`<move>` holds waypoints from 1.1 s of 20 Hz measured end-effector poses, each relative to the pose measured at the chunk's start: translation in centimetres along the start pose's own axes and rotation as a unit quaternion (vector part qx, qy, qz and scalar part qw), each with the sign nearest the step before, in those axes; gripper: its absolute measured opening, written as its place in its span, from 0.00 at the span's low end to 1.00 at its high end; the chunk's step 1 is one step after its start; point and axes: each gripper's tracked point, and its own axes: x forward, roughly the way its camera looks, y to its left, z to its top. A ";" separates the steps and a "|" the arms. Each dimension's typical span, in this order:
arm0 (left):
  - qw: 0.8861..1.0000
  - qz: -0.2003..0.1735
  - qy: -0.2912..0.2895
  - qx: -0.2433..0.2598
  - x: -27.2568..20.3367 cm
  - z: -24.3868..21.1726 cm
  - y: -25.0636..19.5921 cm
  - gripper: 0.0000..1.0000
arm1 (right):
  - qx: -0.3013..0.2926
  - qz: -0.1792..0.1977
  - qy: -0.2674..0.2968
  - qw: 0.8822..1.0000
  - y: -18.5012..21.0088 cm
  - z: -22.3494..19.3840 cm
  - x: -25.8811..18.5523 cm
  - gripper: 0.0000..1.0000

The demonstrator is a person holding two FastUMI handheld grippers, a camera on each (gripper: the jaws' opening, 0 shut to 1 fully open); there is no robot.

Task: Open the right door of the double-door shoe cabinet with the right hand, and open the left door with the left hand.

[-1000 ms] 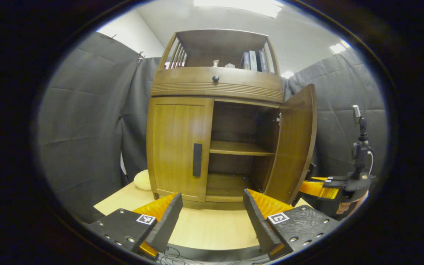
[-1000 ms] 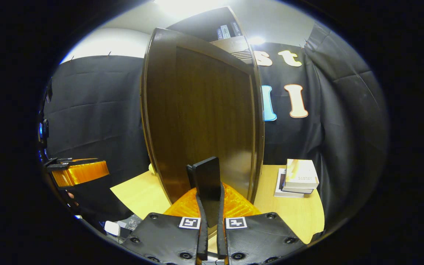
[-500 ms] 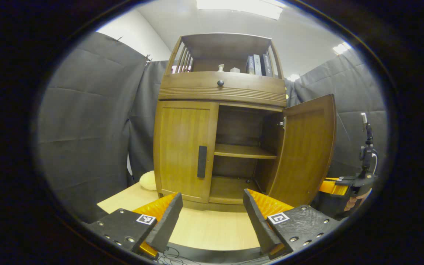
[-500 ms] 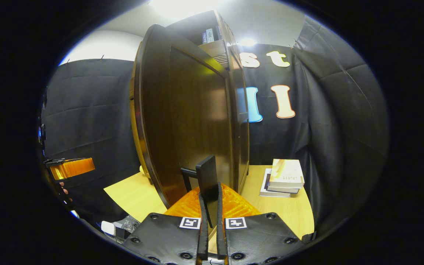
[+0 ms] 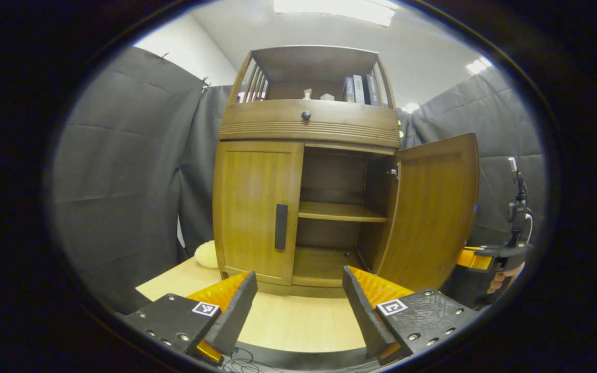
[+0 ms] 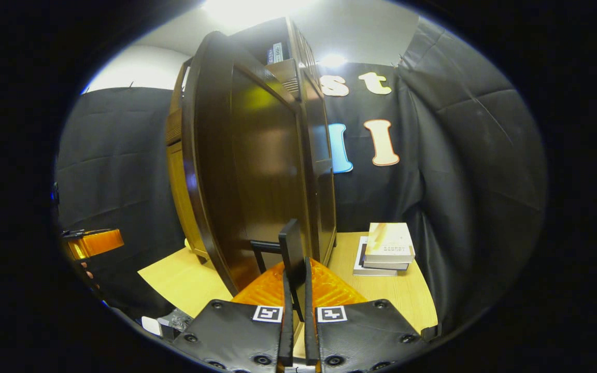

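Step in hand: you have the right door [image 5: 430, 207] swung well out on its hinge; the left door [image 5: 254, 207] sits flush and untouched. I judge the task about half done.
Left gripper [image 5: 298, 305]: your fingers stand wide apart with nothing between them, hovering over the pale table [image 5: 298, 324] in front of the shoe cabinet [image 5: 309, 122] and short of it.
Left door handle [image 5: 281, 226]: a dark upright bar at the door's inner edge, just beside the open compartment.
Next move, as I judge it: bring the left gripper forward and up to that bar, close on it, then pull along the door's arc toward your left.
Cabinet look: warm brown wood with a knobbed drawer above and a bare inner shelf [image 5: 340, 211].
Right gripper [image 6: 294, 290]: your fingers are clamped on the right door's dark handle [image 6: 289, 248]; release looks due once you are satisfied with the opening.
Risk: the open door stands near the stack of books [image 6: 386, 248].
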 end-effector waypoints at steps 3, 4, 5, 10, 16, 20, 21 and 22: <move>1.000 0.001 0.003 -0.002 0.4 -0.1 1.0 0.94 | 0.007 -0.008 0.006 1.000 0.0 -0.1 0.0 0.12; 1.000 0.003 0.003 -0.002 0.6 -0.2 1.1 0.94 | 0.006 -0.010 0.007 1.000 -0.1 -0.2 -0.1 0.10; 1.000 0.003 0.005 -0.002 0.6 -0.4 1.3 0.94 | 0.005 -0.013 0.008 1.000 -0.1 -0.2 -0.1 0.12; 1.000 0.005 0.012 -0.017 4.3 -0.7 2.6 0.94 | 0.016 -0.031 0.020 0.999 0.2 -0.6 -2.1 0.08; 0.999 -0.014 0.018 -0.037 6.2 -0.2 6.1 0.94 | 0.010 -0.082 0.033 0.996 1.0 -1.1 -6.1 0.12; 0.999 -0.038 0.019 -0.033 8.4 1.1 8.8 0.94 | -0.001 -0.105 0.043 0.994 3.9 -0.8 -8.4 0.02; 0.998 -0.047 0.017 -0.034 8.9 1.4 9.4 0.94 | 0.002 -0.110 0.044 0.993 5.1 -0.7 -8.5 0.01; 0.998 -0.056 0.014 -0.035 9.4 1.8 10.1 0.94 | 0.003 -0.114 0.040 0.993 6.2 -0.3 -8.3 0.00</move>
